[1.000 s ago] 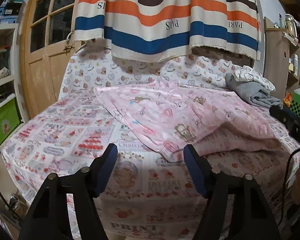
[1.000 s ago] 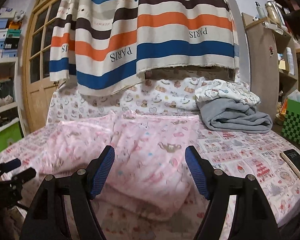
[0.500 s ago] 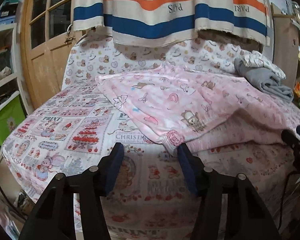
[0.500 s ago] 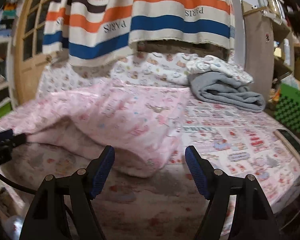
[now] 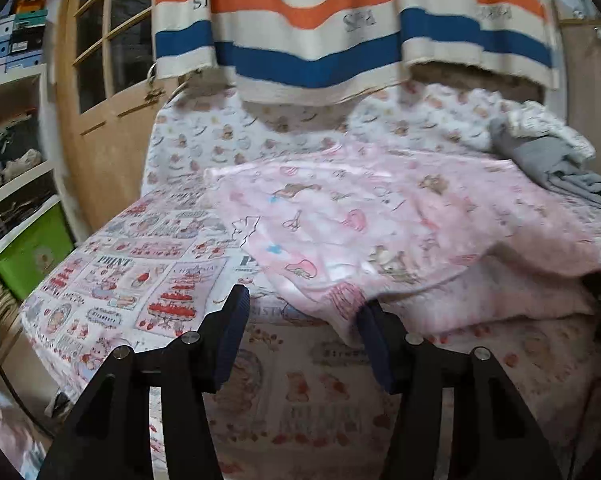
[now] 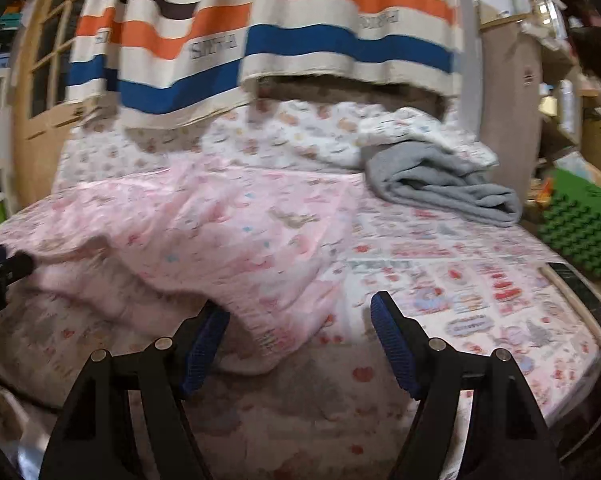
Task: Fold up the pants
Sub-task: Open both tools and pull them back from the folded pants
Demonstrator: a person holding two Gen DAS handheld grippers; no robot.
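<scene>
Pink cartoon-print pants (image 5: 360, 216) lie loosely folded across the printed bed sheet (image 5: 140, 280). In the left wrist view my left gripper (image 5: 303, 304) is open just above the sheet. The pants' near hem corner (image 5: 346, 308) lies right in front of its right finger, and no pad presses on it. In the right wrist view the pants (image 6: 220, 232) spread to the left. My right gripper (image 6: 298, 308) is open wide, low at their near edge. A fold of pink cloth lies between its fingers and against the left finger (image 6: 208, 336). The left gripper's tip (image 6: 0, 264) shows at the far left.
A grey folded cloth (image 6: 440, 184) and a white printed one lie at the back right of the bed. A striped cloth (image 5: 320, 40) hangs over the headboard. A dark flat device (image 6: 580, 284) and a green studded box (image 6: 580, 224) sit at the right edge. A green bin (image 5: 32, 256) stands at the left.
Both grippers have come lower and closer to the pants' near edge. The left gripper's jaws have narrowed somewhat. The pants lie as before.
</scene>
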